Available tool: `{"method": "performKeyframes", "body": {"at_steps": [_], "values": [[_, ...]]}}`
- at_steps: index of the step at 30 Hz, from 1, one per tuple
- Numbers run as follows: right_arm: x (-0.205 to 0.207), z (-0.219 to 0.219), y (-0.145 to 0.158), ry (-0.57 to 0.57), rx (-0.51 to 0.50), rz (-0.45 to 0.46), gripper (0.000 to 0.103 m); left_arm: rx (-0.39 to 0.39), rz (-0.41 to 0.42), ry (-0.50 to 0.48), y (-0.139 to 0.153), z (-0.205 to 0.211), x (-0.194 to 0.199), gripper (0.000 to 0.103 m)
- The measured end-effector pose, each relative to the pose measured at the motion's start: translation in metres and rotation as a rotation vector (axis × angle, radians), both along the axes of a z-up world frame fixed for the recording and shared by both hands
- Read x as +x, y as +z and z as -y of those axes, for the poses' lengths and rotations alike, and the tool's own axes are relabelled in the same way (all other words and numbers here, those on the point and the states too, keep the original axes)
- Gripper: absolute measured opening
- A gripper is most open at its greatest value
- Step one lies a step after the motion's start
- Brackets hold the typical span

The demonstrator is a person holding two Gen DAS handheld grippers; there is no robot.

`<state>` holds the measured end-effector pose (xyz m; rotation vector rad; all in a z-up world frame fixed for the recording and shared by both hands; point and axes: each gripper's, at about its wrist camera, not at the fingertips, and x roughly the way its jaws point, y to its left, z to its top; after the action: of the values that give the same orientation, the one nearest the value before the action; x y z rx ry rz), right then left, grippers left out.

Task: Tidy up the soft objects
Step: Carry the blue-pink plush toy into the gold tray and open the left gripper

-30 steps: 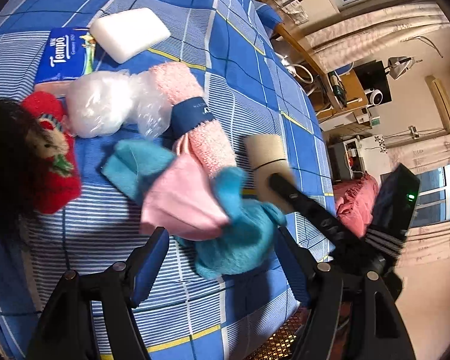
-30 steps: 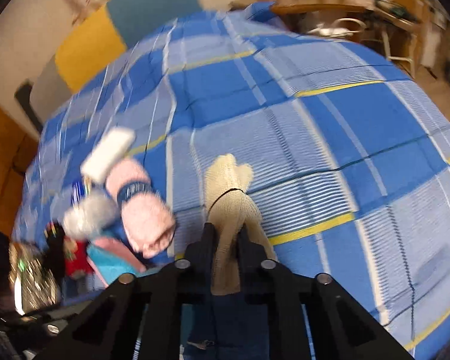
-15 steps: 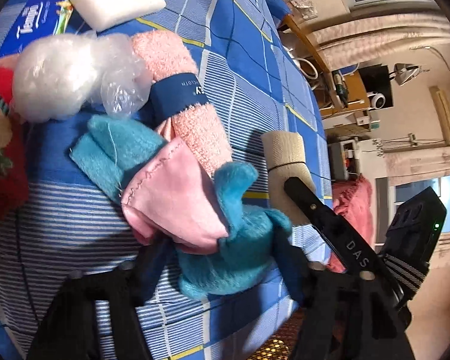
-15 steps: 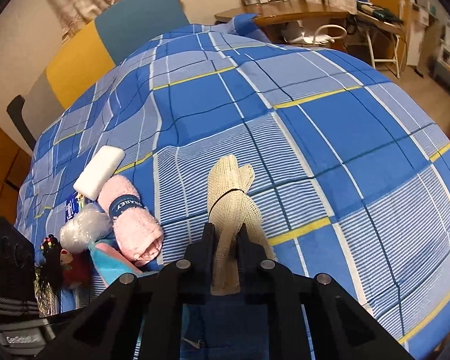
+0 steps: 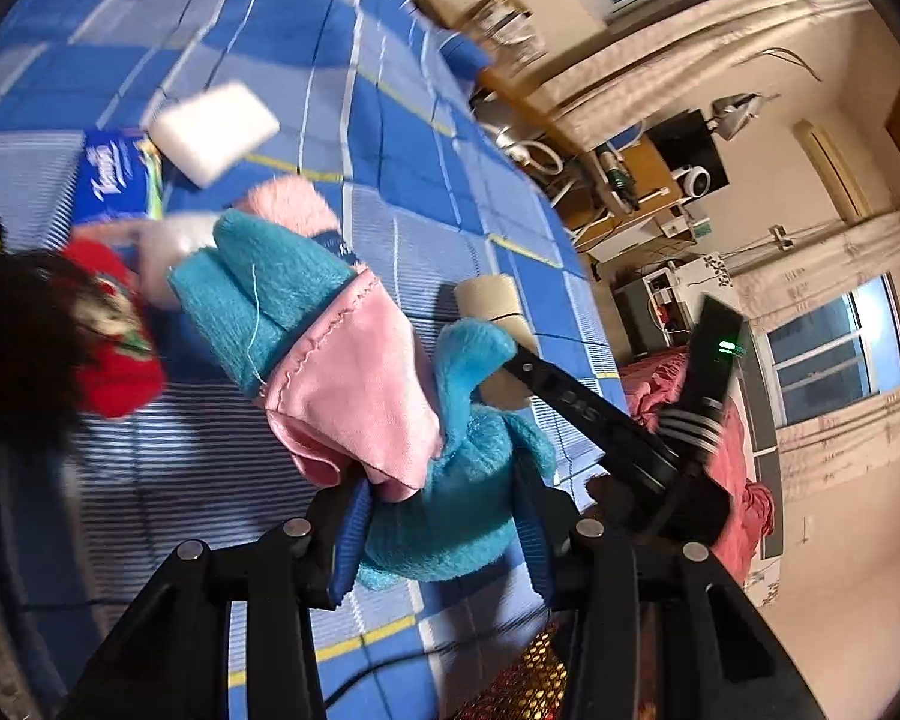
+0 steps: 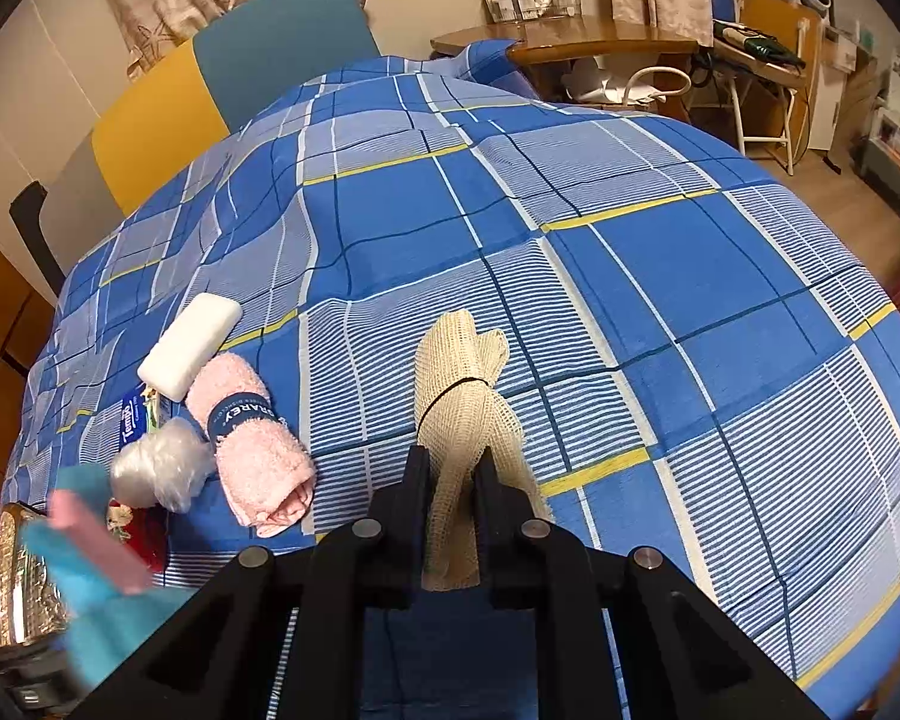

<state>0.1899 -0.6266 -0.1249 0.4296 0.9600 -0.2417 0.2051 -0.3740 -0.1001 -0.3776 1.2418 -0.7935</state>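
A blue and pink plush toy [image 5: 384, 396] was gripped by the left gripper [image 5: 444, 540] at lower centre, while a beige mesh cloth [image 6: 462, 420] was clamped in the right gripper [image 6: 453, 480].

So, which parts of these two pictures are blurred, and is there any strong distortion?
Left wrist view: the bedspread and white block are motion-smeared, the blue plush toy sharper. Right wrist view: mostly sharp; only that toy at lower left is smeared. Both bend strongly at the edges, fisheye.
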Motion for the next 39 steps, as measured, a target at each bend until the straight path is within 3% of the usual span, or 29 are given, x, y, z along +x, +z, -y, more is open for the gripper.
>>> {"method": "performKeyframes", "body": {"at_steps": [11,19,24,32,35,39], "values": [[-0.008,0.000,0.006,-0.026,-0.074,0.008,0.014,0.001,0.186,0.026,0.066,-0.077,-0.020,0.044],[-0.011,0.000,0.012,-0.051,-0.136,0.025,0.014,0.011,0.338,0.079,0.115,-0.161,-0.027,0.044],[-0.013,-0.009,0.017,-0.042,-0.191,0.041,0.014,0.013,0.355,0.139,0.130,-0.214,-0.023,0.045],[-0.028,-0.026,0.040,-0.057,-0.207,0.180,0.014,-0.027,0.332,0.327,0.140,-0.329,-0.011,0.045],[-0.032,-0.037,0.045,-0.059,-0.189,0.210,0.014,-0.042,0.284,0.403,0.128,-0.371,0.000,0.046],[-0.040,-0.058,0.056,-0.047,-0.171,0.255,0.014,-0.022,0.166,0.462,0.088,-0.419,0.021,0.046]]}}
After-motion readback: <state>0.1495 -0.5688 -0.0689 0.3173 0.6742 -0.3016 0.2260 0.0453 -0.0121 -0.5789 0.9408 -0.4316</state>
